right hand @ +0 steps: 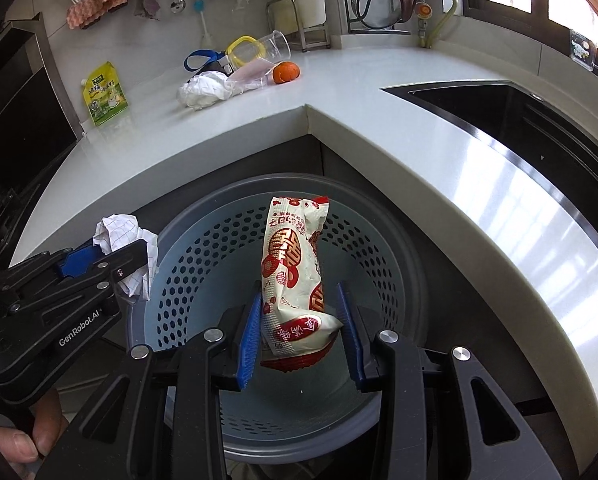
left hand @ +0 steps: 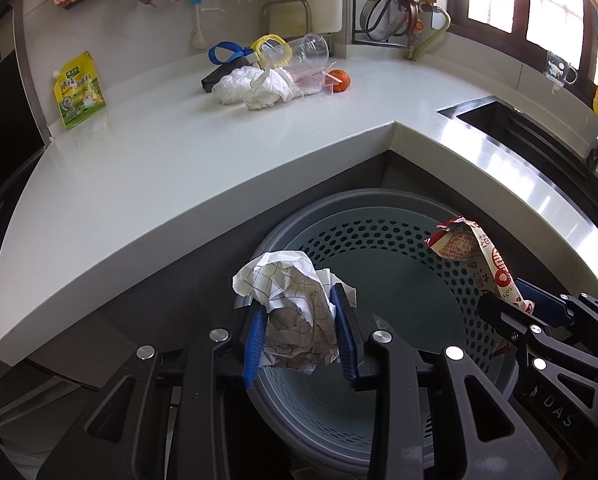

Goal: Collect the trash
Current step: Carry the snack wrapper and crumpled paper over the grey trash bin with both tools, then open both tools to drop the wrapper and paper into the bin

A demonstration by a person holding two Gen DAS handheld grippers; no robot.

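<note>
Left wrist view: left gripper (left hand: 301, 332) jaws clamped on a crumpled white grid-printed paper ball (left hand: 295, 312), right over the near rim of the grey perforated plastic bin (left hand: 383, 240). Right gripper (right hand: 301, 336) pinches a red-and-white snack wrapper (right hand: 295, 276) above the bin's wide-open middle, white worktop (right hand: 259, 152) edge just behind.

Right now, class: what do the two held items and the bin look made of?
Crumpled ball in the left gripper: paper, matte, sharp creases and a printed grid. Snack wrapper in the right gripper: probably plastic film, glossy with sheen. Bin: apparently moulded plastic, smooth grey-blue, perforated wall.
</note>
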